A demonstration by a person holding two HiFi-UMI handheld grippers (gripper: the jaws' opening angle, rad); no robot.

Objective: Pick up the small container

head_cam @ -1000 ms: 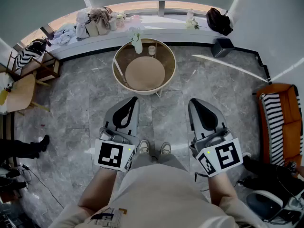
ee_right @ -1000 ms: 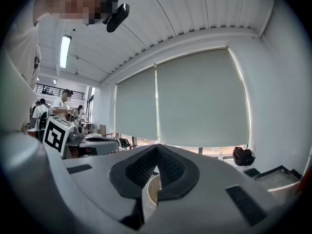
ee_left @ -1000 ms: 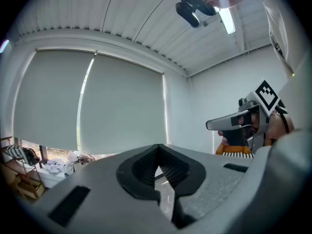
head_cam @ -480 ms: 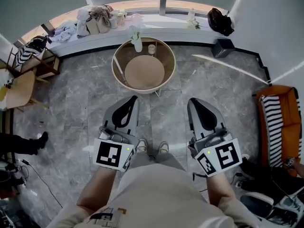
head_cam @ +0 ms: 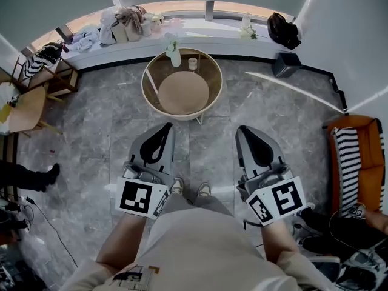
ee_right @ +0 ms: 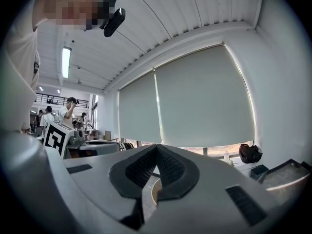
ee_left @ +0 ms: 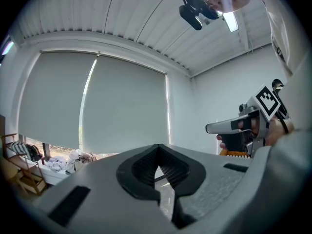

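Sitting upright on round table (head_cam: 156,71) – small container (head_cam: 193,63), pale cyl.

Desk: round wooden tray desk (head_cam: 145,93) stands on the grey stone floor (head_cam: 91,135), before the white window ledge (head_cam: 218,41).
On desk: small pale cylindrical container (head_cam: 193,63) near the far rim, just right of the white vase (head_cam: 174,58).

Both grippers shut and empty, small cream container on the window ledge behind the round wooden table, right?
Not the ledge: head view shows the small cream container standing on the round wooden table, beside the white vase. Rest is right.
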